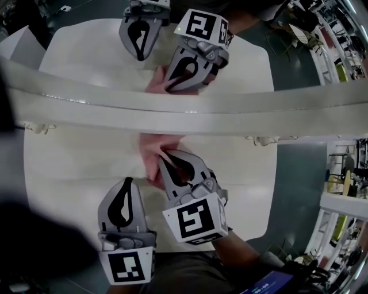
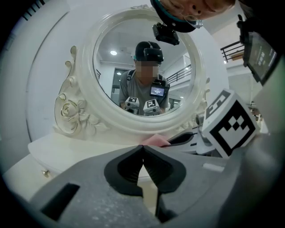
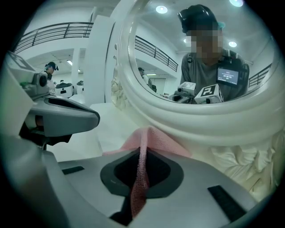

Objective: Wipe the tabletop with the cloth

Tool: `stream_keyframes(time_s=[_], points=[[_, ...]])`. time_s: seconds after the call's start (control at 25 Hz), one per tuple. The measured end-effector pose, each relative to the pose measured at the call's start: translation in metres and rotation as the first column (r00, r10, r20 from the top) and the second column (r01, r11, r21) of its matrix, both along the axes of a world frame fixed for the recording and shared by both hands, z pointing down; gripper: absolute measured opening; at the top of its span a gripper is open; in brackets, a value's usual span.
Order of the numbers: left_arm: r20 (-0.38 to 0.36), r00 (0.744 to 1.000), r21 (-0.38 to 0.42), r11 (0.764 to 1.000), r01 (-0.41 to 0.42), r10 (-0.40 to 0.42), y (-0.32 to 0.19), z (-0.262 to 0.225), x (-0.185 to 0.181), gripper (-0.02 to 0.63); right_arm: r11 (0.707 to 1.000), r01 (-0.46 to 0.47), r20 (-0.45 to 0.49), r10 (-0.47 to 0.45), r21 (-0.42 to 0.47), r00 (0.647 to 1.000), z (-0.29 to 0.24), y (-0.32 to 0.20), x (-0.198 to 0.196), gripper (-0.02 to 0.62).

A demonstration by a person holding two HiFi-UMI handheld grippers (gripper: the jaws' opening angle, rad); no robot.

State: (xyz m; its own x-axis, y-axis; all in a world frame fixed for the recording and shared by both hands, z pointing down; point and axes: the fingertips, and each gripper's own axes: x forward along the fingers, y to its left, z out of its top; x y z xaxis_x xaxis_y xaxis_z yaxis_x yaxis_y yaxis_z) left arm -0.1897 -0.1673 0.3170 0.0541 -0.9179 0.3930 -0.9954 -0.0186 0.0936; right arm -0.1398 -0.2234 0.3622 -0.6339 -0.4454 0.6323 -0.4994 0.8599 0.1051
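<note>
Right gripper view is showing the right gripper [image 3: 141, 147] pinching a fold of the pink mesh cloth [image 3: 157, 136], which is lying on the white tabletop [image 3: 104, 127] just ahead of its tips. The left gripper [image 2: 142, 148] beside it is sitting closed and empty. Wiping seems under way; the next move is calling for a pressed drag across bare surface.

- Straight ahead of the left gripper [image 2: 142, 146]: a white oval mirror [image 2: 133, 126] in a thick moulded frame, with carved roses [image 2: 67, 109] at its lower left.
- Left of the right gripper [image 3: 142, 150], well beyond it: white walls and a dark balcony railing [image 3: 49, 29] higher up.
- Round ceiling lights [image 3: 161, 9] show in the glass.
- Off to that gripper's right: dark green floor [image 1: 296, 172].
</note>
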Motion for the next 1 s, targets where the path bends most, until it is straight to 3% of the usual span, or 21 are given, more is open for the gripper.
stream_keyframes(time_s=[1.0], points=[[0.017, 0.993, -0.003, 0.993, -0.119, 0.119, 0.000, 0.006, 0.005, 0.015, 0.995, -0.100, -0.034, 0.099, -0.018, 0.995, 0.018, 0.004, 0.012, 0.020]])
